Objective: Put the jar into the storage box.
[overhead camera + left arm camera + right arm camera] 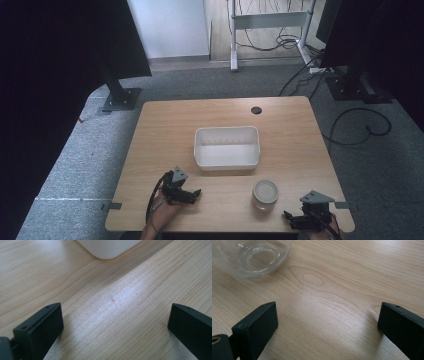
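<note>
High view: my jar (pixel 265 193) stands on the worktop (pixel 160 125), just in front of the tub (pixel 227 146). Left gripper (pixel 196 193) and right gripper (pixel 288 217) flank the jar, fingers spread, holding nothing.

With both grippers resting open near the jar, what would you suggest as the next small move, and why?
Probably ease the right gripper left toward the glass jar. Its fingers stand wide apart with bare table between them, and the jar sits just beyond them, untouched.

High view overhead; claw views skim table (pixel 150 125) closely.
</note>
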